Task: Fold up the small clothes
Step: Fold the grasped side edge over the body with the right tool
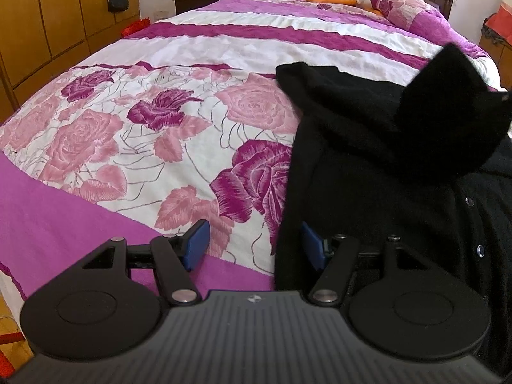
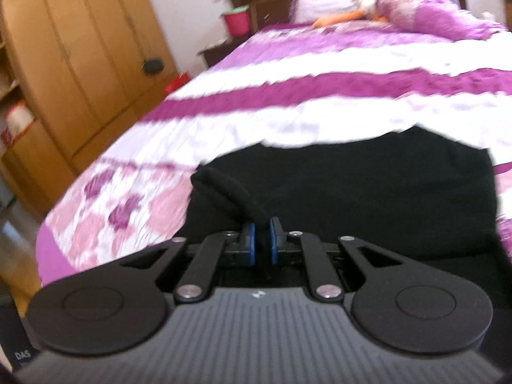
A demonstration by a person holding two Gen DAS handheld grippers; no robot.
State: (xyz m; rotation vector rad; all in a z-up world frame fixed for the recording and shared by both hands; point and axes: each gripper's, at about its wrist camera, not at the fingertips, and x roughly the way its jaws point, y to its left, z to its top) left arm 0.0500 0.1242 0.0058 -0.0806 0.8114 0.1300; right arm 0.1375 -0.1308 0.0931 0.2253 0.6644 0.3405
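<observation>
A: Cardigan (image 1: 368, 147) first: it lies black on the bed (image 1: 160, 128), at about three o'clock in the left wrist view, its near edge by the foot of the bed.

B: Folded yet?

A: Barely begun, I'd say. The front with its buttons (image 1: 469, 201) faces up at four o'clock, and one part is lifted off the bed at two o'clock. No neat stack shows.

B: And the left hand-held gripper (image 1: 252, 244)?

A: At six o'clock, spread wide, holding nothing; the cardigan's left edge sits just beside its right pad.

B: The right one?

A: The right hand-held gripper (image 2: 260, 240) is nearly closed, pinching a rolled bit of the cardigan, likely a sleeve or edge, though blur hides which.

B: So what's left?

A: Probably nearly all: bringing that part across, then folding the body.
</observation>
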